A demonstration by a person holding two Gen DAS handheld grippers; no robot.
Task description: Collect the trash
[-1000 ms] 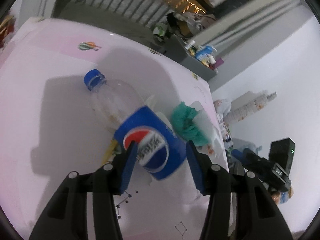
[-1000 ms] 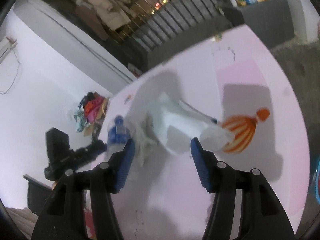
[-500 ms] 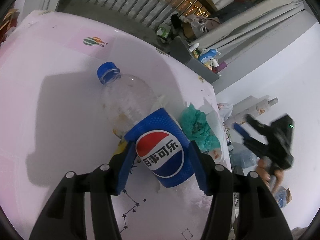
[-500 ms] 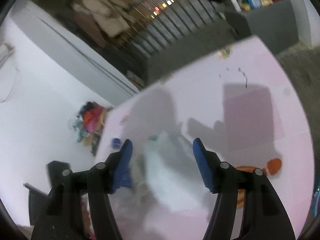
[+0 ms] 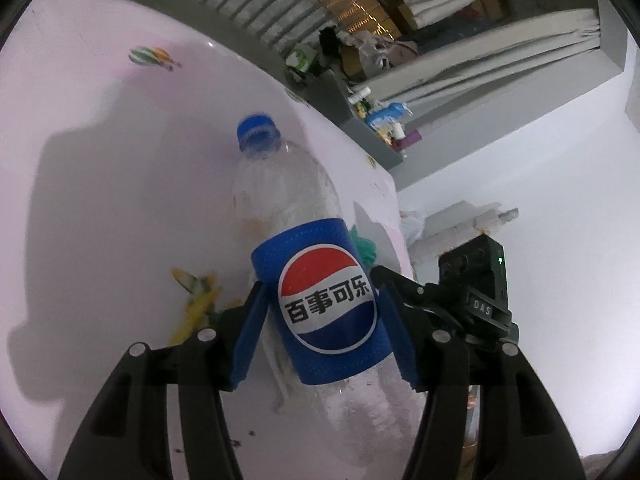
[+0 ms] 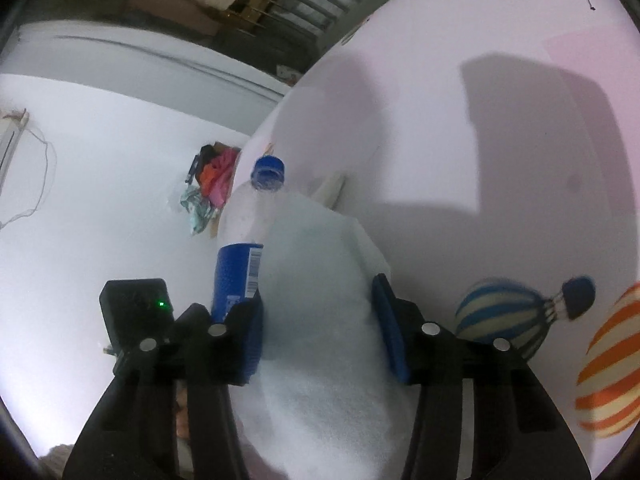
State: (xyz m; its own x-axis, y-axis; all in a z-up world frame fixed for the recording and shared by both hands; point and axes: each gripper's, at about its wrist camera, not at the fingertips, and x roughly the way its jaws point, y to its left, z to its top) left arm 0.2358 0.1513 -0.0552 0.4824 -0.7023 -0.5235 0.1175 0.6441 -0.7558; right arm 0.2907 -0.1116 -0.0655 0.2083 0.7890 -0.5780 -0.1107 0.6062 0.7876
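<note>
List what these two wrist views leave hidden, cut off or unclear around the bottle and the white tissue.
- Left wrist: bottle base cut off between the left gripper jaws; pad contact unclear.
- Left wrist: green scrap mostly behind the bottle.
- Right wrist: white tissue hides the table beneath; its near end is cut off.

Our left wrist view looks down along its fingers, very close on the Pepsi bottle (image 5: 320, 304), cap toward 11 o'clock. Our right wrist view faces the white foam sheet (image 6: 320, 320) equally near. Both share that bottle (image 6: 240, 248) and the pink table (image 5: 100, 200).
</note>
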